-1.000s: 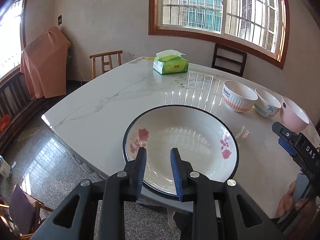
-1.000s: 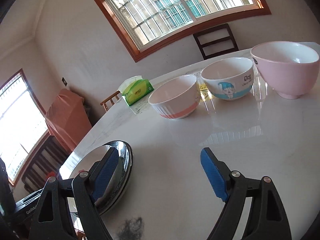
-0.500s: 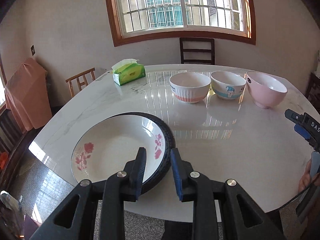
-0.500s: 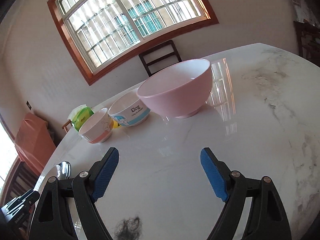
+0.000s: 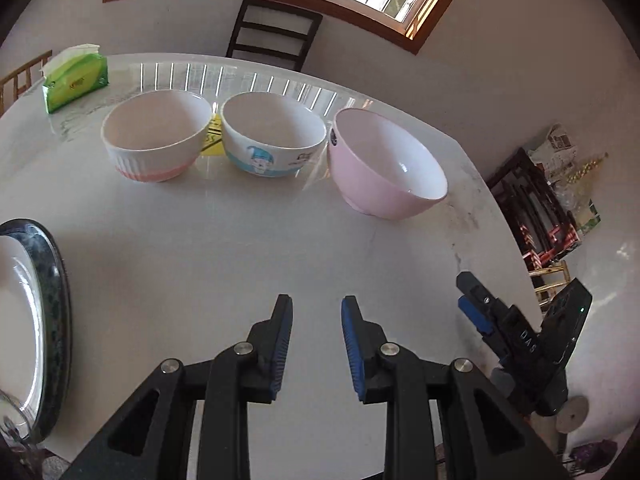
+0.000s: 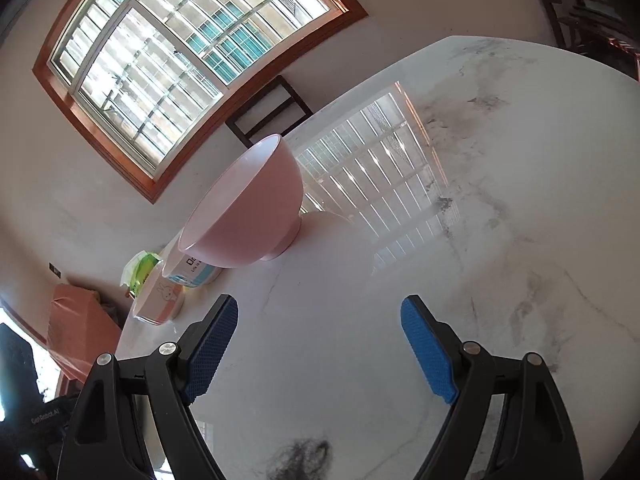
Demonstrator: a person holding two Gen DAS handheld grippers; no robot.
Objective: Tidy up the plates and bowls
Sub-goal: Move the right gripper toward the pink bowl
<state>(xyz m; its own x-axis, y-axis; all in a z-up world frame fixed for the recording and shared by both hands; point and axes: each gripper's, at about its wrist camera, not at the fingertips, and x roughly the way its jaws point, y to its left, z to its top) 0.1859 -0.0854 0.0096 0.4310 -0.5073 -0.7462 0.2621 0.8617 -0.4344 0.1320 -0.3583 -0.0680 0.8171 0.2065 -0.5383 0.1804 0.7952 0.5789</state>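
Note:
Three bowls stand in a row at the far side of the marble table: a white one with a pink base, a white one with a blue cartoon, and a pink one. A white plate with a dark rim lies at the left edge. My left gripper hovers over bare table in front of the bowls, its jaws a narrow gap apart and empty. My right gripper is wide open and empty, tilted, just short of the pink bowl. It also shows in the left wrist view as the right gripper.
A green tissue pack sits at the table's far left. A yellow slip lies between two bowls. A dark chair stands behind the table. The table's edge curves down the right, past a cluttered dark shelf.
The left wrist view swung away from the plate to the bowls, so the plate slid to the left edge. The right gripper rolled and drew nearer to the pink bowl. Neither jaw gap changed.

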